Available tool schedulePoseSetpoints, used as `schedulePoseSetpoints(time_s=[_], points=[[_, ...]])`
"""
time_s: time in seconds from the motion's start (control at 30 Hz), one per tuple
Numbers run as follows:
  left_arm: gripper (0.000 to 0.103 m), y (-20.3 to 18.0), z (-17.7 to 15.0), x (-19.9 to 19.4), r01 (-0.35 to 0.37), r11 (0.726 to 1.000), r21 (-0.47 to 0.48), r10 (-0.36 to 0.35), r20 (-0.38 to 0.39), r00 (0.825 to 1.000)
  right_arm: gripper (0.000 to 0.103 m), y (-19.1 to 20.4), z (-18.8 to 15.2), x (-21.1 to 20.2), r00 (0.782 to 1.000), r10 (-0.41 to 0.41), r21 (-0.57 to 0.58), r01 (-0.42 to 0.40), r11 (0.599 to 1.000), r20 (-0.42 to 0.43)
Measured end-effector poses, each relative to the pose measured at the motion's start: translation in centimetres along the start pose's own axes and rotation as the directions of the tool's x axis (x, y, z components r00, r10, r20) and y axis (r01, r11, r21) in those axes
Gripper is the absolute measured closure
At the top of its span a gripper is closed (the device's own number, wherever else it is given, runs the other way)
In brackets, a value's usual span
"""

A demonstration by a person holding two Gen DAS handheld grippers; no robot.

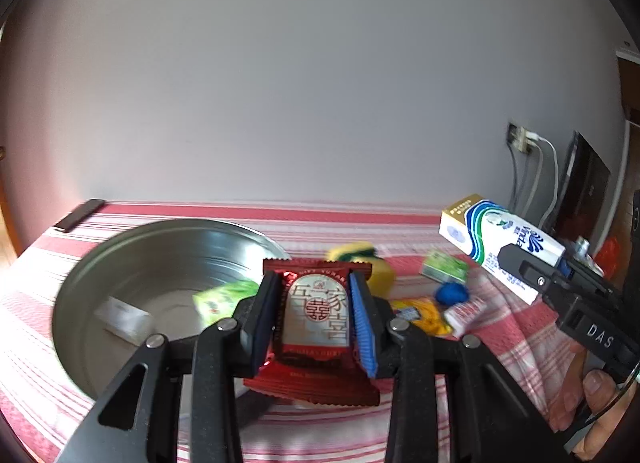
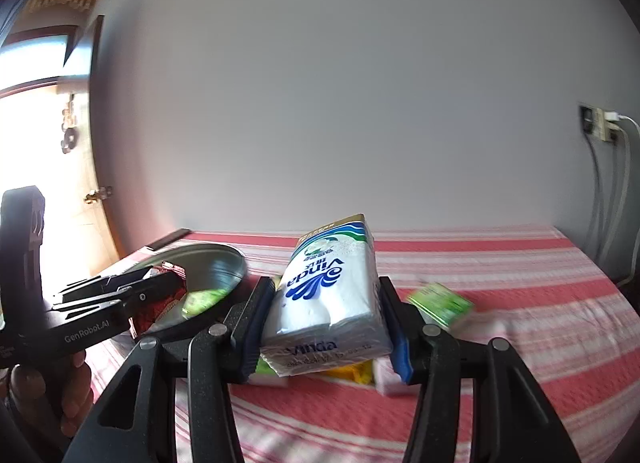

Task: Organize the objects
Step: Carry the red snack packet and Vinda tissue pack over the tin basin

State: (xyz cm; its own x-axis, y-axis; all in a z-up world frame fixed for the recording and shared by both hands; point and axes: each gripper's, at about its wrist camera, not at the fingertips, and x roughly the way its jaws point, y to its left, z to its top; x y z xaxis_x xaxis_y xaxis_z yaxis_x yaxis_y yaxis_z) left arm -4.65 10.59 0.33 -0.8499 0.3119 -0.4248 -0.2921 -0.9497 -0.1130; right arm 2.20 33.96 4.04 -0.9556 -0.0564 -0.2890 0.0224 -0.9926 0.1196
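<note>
My left gripper (image 1: 316, 319) is shut on a red snack packet (image 1: 318, 327) and holds it above the table, by the right rim of a metal bowl (image 1: 120, 255). The bowl holds a green packet (image 1: 224, 299) and a white packet (image 1: 124, 321). My right gripper (image 2: 326, 323) is shut on a white Vinda tissue pack (image 2: 332, 295), lifted over the table; the pack also shows in the left wrist view (image 1: 500, 247). The left gripper (image 2: 120, 295) with the red packet (image 2: 160, 295) shows at the left of the right wrist view, over the bowl (image 2: 216, 263).
On the red striped cloth (image 2: 500, 343) lie a yellow sponge (image 1: 376, 267), a green packet (image 1: 444, 267), a blue item (image 1: 452, 293), a yellow packet (image 1: 424, 315) and a white-pink packet (image 1: 466, 313). A dark flat object (image 1: 80, 215) lies at the far left. Cables (image 2: 616, 183) hang on the right wall.
</note>
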Motion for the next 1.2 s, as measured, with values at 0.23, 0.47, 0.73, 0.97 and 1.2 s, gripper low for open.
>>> schedulePoseSetpoints(time_s=[0.23, 0.47, 0.73, 0.97, 1.2], points=[[0.068, 3.9, 0.9, -0.2, -0.065, 0.997, -0.048, 0.066, 0.013, 0.998, 0.049, 3.6, 2.1, 2.5, 0.997, 0.083, -0.043, -0.083, 0.996, -0.007], [0.068, 6.9, 0.8, 0.0, -0.108, 0.991, -0.08, 0.109, 0.004, 0.994, 0.049, 6.6, 3.6, 6.1, 0.984, 0.172, -0.047, -0.174, 0.984, -0.055], [0.068, 10.6, 0.4, 0.4, -0.135, 0.984, -0.116, 0.133, -0.021, 0.991, 0.049, 10.3, 4.0, 10.1, 0.97, 0.206, -0.086, -0.218, 0.972, -0.126], [0.068, 13.3, 0.4, 1.8, -0.2, 0.971, -0.133, 0.192, -0.07, 0.979, 0.049, 12.8, 3.3, 14.1, 0.953, 0.225, -0.088, -0.246, 0.965, -0.202], [0.068, 14.1, 0.0, 3.4, -0.256, 0.961, -0.104, 0.241, -0.138, 0.961, 0.049, 13.1, 2.3, 17.2, 0.933, 0.232, -0.049, -0.255, 0.966, -0.273]])
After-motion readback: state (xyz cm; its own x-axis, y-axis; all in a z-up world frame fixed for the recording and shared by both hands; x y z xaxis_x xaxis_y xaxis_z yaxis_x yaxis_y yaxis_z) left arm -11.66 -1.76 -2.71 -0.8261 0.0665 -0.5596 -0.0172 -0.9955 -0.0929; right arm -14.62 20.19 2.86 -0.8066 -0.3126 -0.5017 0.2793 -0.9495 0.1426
